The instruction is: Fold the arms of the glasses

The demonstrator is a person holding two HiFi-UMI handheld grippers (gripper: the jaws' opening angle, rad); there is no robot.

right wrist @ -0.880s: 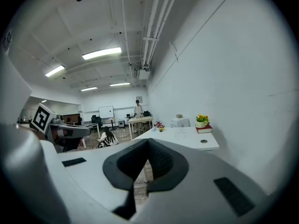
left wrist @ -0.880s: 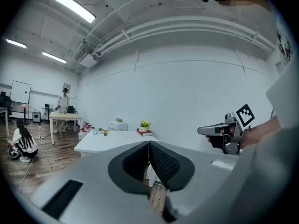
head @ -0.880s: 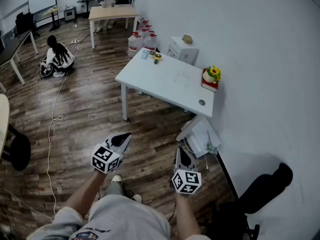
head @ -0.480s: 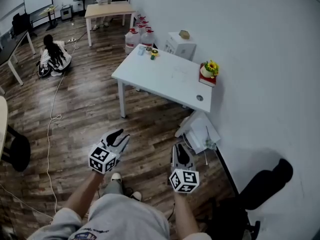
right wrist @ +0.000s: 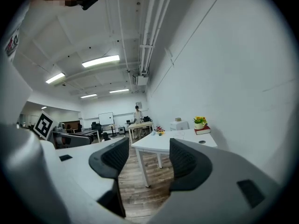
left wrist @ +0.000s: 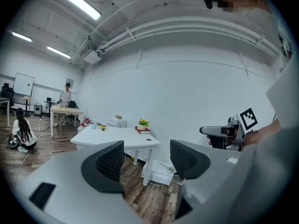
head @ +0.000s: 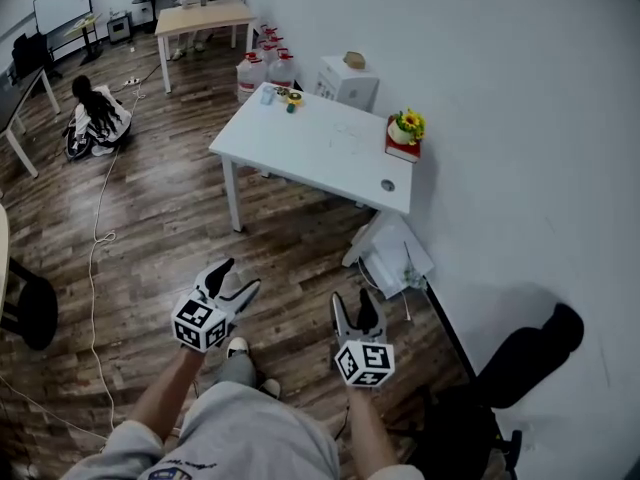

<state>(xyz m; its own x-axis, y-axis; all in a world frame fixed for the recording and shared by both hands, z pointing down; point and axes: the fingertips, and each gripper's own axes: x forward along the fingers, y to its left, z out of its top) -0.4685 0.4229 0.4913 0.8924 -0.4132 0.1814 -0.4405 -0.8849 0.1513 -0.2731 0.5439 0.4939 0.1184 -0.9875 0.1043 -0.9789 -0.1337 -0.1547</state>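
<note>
White bench (head: pixel 300 153) sits against the wall on a wood floor (head: pixel 170 218), with flowers (head: pixel 405 126) on its far edge. The left gripper (head: pixel 238 276) and right gripper (head: pixel 352 303) are well short of it, jaws wide apart and empty.

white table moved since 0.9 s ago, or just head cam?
No. The white table sits higher and further left in the head view, but the water jugs and white box behind it shifted with it. Camera moved, not the table.
</note>
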